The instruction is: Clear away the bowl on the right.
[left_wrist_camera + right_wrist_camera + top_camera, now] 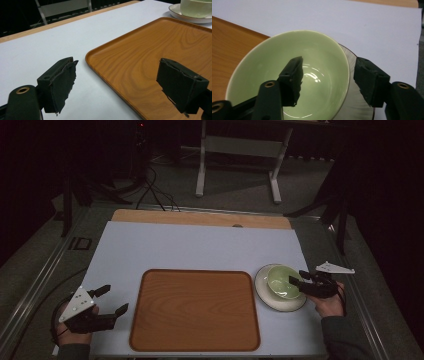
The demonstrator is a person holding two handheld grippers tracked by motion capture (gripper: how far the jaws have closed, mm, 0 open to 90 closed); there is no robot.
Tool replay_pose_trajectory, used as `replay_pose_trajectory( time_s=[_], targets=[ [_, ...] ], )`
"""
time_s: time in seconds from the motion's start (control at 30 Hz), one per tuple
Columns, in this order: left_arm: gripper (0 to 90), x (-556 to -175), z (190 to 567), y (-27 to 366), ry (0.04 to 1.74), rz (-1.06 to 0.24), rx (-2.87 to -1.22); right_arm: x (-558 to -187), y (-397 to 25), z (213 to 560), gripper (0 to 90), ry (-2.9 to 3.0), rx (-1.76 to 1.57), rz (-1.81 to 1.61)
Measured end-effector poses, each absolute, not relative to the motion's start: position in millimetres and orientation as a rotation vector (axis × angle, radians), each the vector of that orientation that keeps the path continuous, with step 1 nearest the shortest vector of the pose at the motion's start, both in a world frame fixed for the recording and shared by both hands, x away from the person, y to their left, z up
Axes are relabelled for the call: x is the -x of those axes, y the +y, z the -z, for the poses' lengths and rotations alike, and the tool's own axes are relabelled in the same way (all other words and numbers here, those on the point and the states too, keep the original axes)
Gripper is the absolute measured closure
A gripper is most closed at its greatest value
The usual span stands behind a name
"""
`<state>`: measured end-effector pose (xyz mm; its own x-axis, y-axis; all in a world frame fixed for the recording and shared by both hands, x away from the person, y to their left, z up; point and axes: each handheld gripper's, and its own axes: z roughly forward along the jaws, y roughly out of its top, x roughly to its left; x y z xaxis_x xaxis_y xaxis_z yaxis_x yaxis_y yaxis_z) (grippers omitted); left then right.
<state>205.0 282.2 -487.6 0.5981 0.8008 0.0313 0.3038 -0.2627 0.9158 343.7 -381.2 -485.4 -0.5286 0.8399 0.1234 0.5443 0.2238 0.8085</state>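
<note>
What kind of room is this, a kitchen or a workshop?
Probably a dim recording lab, not a kitchen: a person holds a left gripper and a right gripper at a table laid with only a wooden tray and a green bowl.

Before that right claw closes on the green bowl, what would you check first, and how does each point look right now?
1. Right claw open: ok, its jaws stand apart.
2. Jaws astride the rim of the green bowl: ok, one jaw inside, one outside over the plate.
3. Jaws touching the rim: cannot tell.
4. Bowl upright on the plate: ok, it sits in the plate beside the tray.
5. Tray free to take the bowl: ok, bare wood.
6. Left claw out of the way: ok, open, at the tray's left edge, far from the bowl.
</note>
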Motion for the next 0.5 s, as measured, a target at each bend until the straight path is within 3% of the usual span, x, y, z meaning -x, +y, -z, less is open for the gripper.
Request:
replay_pose_trajectory(
  time_s=[0.2,0.5],
  targets=[
    [15.4,-204.7,487.4,282.6,0.899,-0.630,-1.829,-347.6,-381.9,490.2,55.8,2.163,-1.361,-1.158],
    [15.4,-204.7,487.4,282.4,0.897,-0.629,-1.830,-350.4,-381.5,492.6,59.6,2.184,-1.398,-1.150]
  ],
)
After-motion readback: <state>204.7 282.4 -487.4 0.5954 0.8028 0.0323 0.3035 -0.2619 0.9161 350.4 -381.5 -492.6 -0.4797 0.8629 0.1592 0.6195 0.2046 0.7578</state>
